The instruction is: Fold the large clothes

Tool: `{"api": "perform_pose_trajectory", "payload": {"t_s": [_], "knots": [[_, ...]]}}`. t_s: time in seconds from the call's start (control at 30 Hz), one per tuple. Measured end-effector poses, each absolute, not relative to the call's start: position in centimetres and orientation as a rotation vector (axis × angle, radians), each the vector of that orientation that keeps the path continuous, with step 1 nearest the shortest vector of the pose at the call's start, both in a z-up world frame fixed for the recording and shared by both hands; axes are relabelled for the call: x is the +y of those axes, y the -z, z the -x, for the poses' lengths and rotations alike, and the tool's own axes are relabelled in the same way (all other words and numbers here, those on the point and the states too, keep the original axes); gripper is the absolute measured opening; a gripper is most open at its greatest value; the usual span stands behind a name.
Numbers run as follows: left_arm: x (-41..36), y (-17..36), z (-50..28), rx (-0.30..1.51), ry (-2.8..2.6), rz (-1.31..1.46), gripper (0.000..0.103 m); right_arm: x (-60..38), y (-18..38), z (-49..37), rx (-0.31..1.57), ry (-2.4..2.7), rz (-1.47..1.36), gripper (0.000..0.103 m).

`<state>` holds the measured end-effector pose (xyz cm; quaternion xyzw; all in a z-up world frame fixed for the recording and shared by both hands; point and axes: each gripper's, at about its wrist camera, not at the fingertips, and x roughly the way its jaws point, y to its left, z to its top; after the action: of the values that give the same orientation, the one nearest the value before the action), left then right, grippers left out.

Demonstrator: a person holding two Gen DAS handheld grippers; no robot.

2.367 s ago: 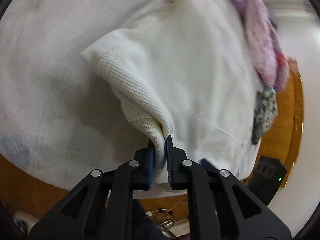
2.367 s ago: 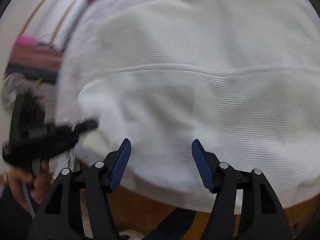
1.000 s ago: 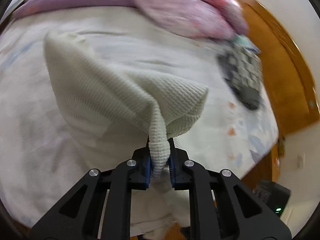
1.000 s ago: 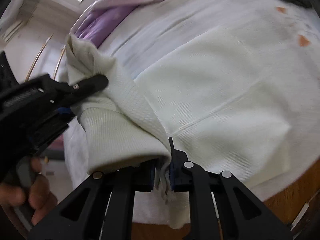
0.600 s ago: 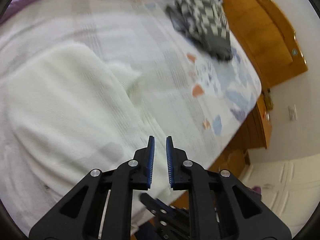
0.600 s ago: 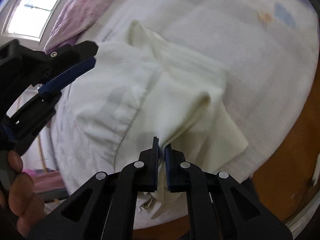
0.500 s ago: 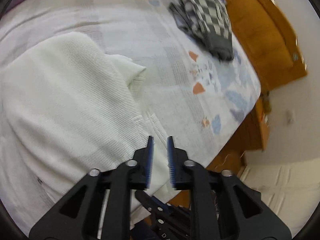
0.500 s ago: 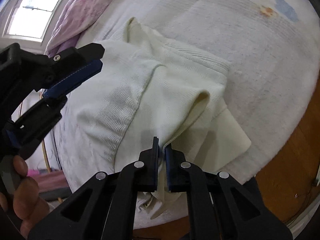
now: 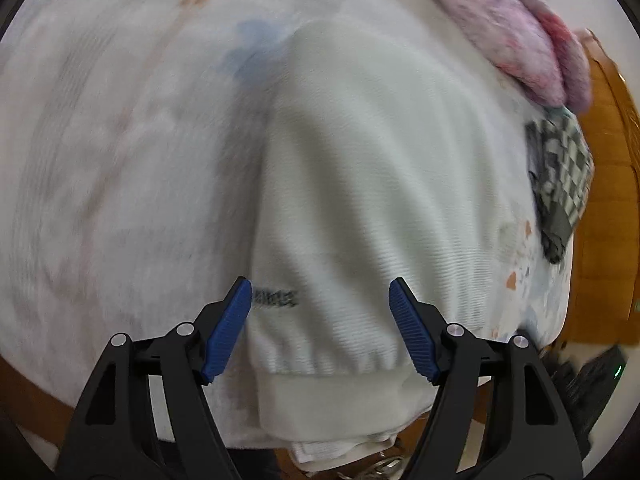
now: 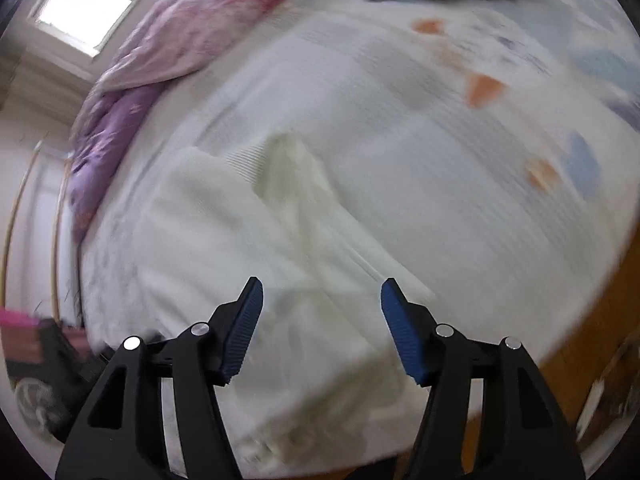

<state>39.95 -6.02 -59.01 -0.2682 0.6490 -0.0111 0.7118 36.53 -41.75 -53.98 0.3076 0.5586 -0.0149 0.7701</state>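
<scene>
Left wrist view: both grippers spread apart and empty above the cream sweater on the bed.

From where I stand, the left gripper [image 9: 320, 320] hangs with its jaws wide over the ribbed hem of the cream sweater [image 9: 380, 184], which lies partly folded on the bed [image 9: 100, 140], its hem at the near edge. The right gripper [image 10: 322, 322] is also apart, holding nothing. I think the hem could slide off the edge (it already hangs over a little), and a careless pinch may catch the bedsheet too.
</scene>
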Motion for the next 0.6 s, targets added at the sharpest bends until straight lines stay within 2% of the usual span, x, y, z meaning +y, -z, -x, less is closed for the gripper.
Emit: {"api": "perform_pose_trajectory", "payload": {"t_s": [0.1, 0.27, 0.3, 0.33, 0.37, 0.4, 0.57, 0.6], "knots": [[-5.9, 59.8, -39.4, 1.458, 0.020, 0.600, 0.072, -40.1, 55.8, -40.9, 1.243, -0.051, -0.621, 0.069], [-5.8, 60.0, -39.3, 1.476, 0.042, 0.600, 0.073, -39.2, 58.9, -44.4, 1.315, -0.044, -0.596, 0.070], [-5.8, 60.1, -39.3, 1.478, 0.040, 0.599, 0.073, -39.0, 59.0, -44.7, 1.303, -0.073, -0.618, 0.065], [-6.1, 60.2, -39.2, 1.478, 0.039, 0.600, 0.074, -38.6, 58.8, -44.9, 1.298, -0.077, -0.593, 0.054], [-6.0, 60.3, -39.3, 1.481, 0.037, 0.605, 0.074, -38.2, 58.6, -45.1, 1.300, -0.069, -0.549, 0.051], [-5.9, 60.5, -39.3, 1.483, 0.030, 0.612, 0.074, -37.6, 58.5, -45.3, 1.305, -0.081, -0.517, 0.044], [-5.2, 60.9, -39.7, 1.499, 0.012, 0.642, 0.075, -36.6, 59.5, -46.0, 1.346, -0.077, -0.478, 0.043], [-5.3, 60.9, -39.8, 1.502, 0.011, 0.640, 0.075, -36.7, 60.0, -46.6, 1.356, -0.074, -0.504, 0.028]]}}
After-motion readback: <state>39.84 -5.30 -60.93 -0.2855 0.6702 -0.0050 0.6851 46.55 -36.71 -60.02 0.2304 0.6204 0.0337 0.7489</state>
